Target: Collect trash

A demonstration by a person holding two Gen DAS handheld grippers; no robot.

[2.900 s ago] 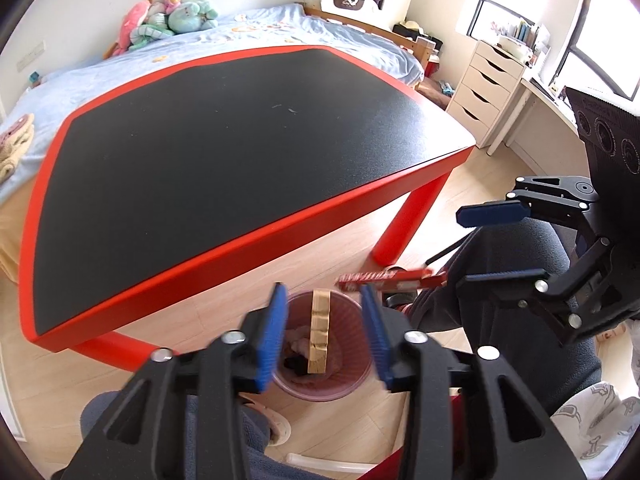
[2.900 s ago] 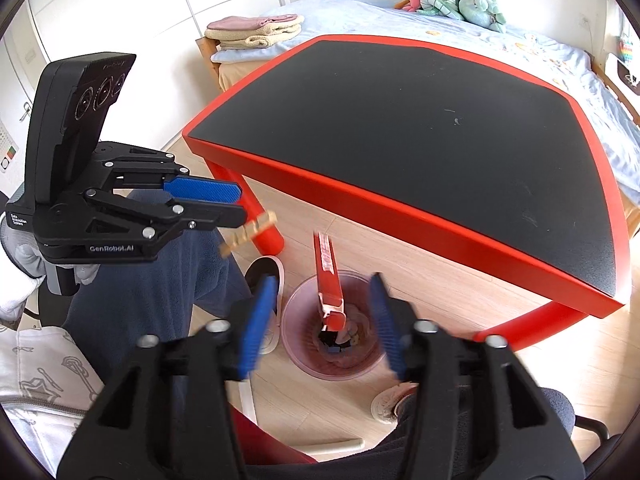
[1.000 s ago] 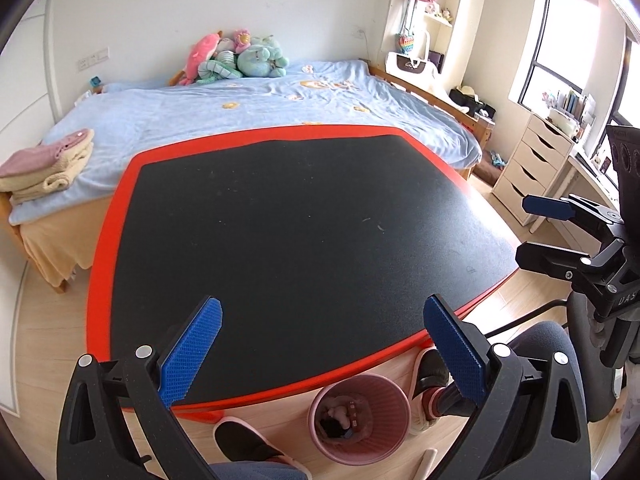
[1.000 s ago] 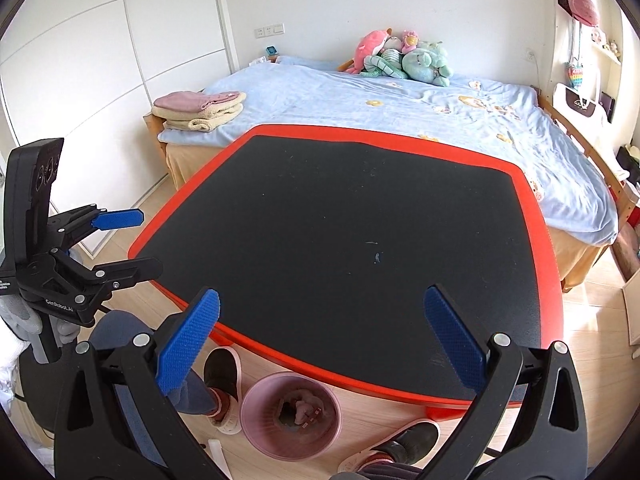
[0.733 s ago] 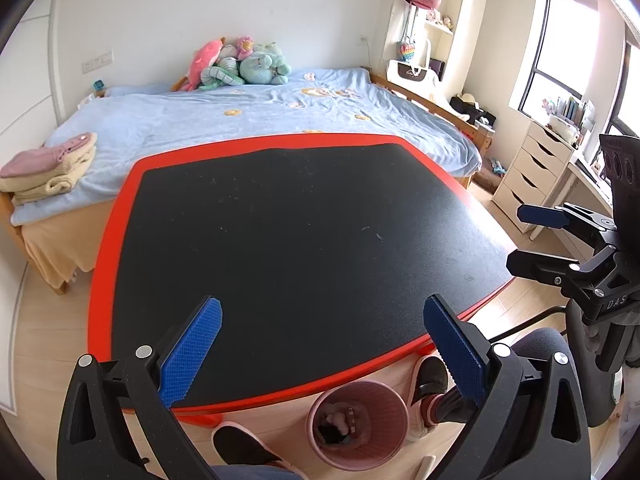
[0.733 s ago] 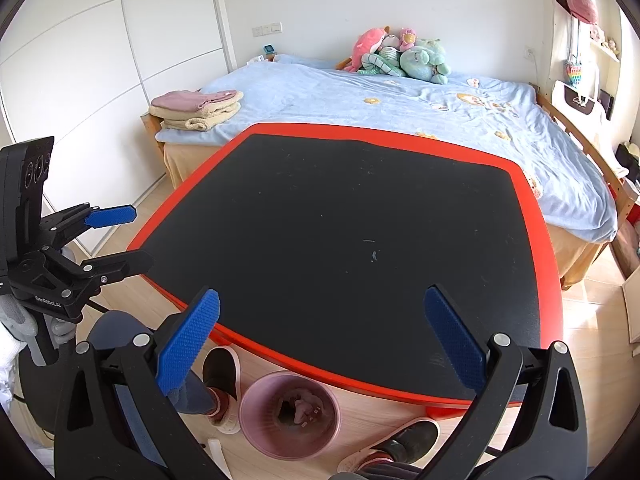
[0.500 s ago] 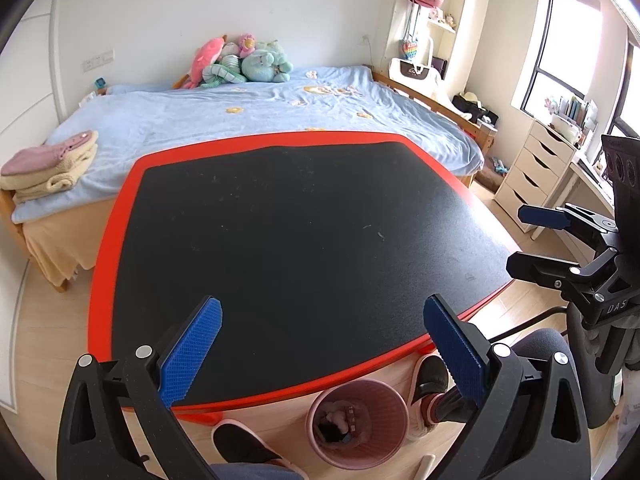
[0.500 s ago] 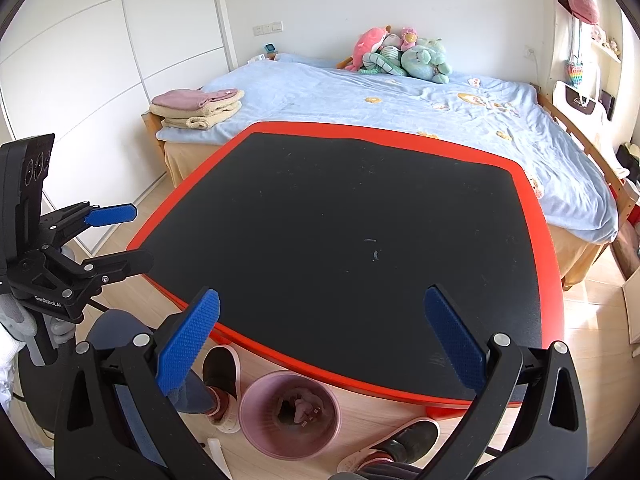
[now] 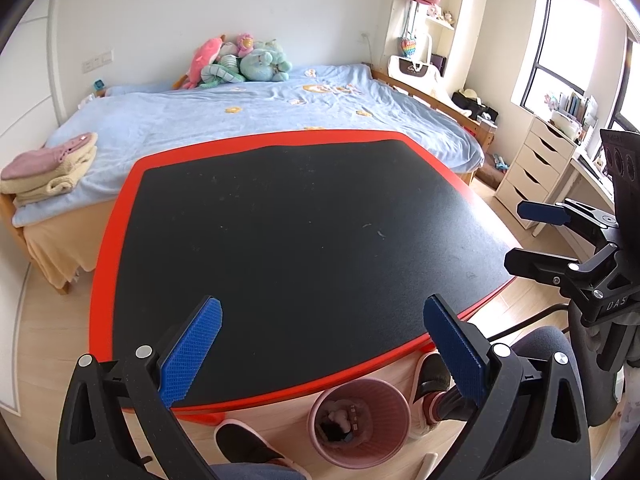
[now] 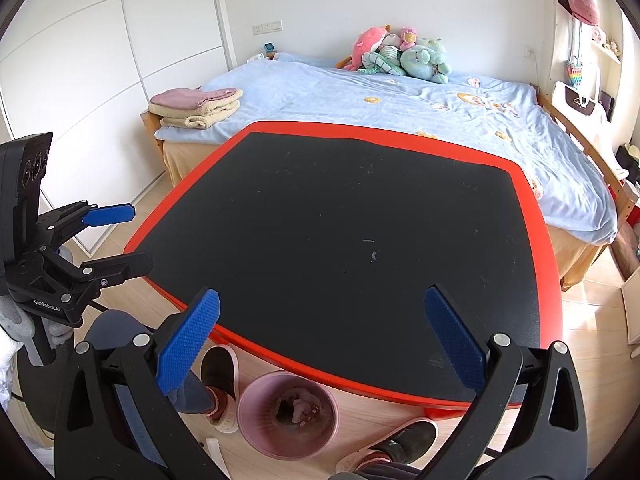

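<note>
A pink trash bin (image 9: 360,420) stands on the floor under the near edge of the red-rimmed black table (image 9: 280,240); it holds crumpled trash. It also shows in the right wrist view (image 10: 288,420). My left gripper (image 9: 320,344) is wide open and empty, held above the table's near edge. My right gripper (image 10: 320,336) is wide open and empty, likewise above the near edge. Each gripper shows in the other's view: the right gripper (image 9: 536,236) at the right, the left gripper (image 10: 116,240) at the left. The tabletop (image 10: 360,240) bears no trash.
A bed (image 9: 260,120) with blue sheets, plush toys (image 9: 236,60) and folded towels (image 9: 48,168) lies behind the table. A white drawer unit (image 9: 536,168) stands at the right. The person's knees and slippered feet (image 10: 220,384) flank the bin.
Earlier both grippers dropped a wooden piece and a red wrapper into the bin, opened wide and rose above the table. Over the last second they have barely moved.
</note>
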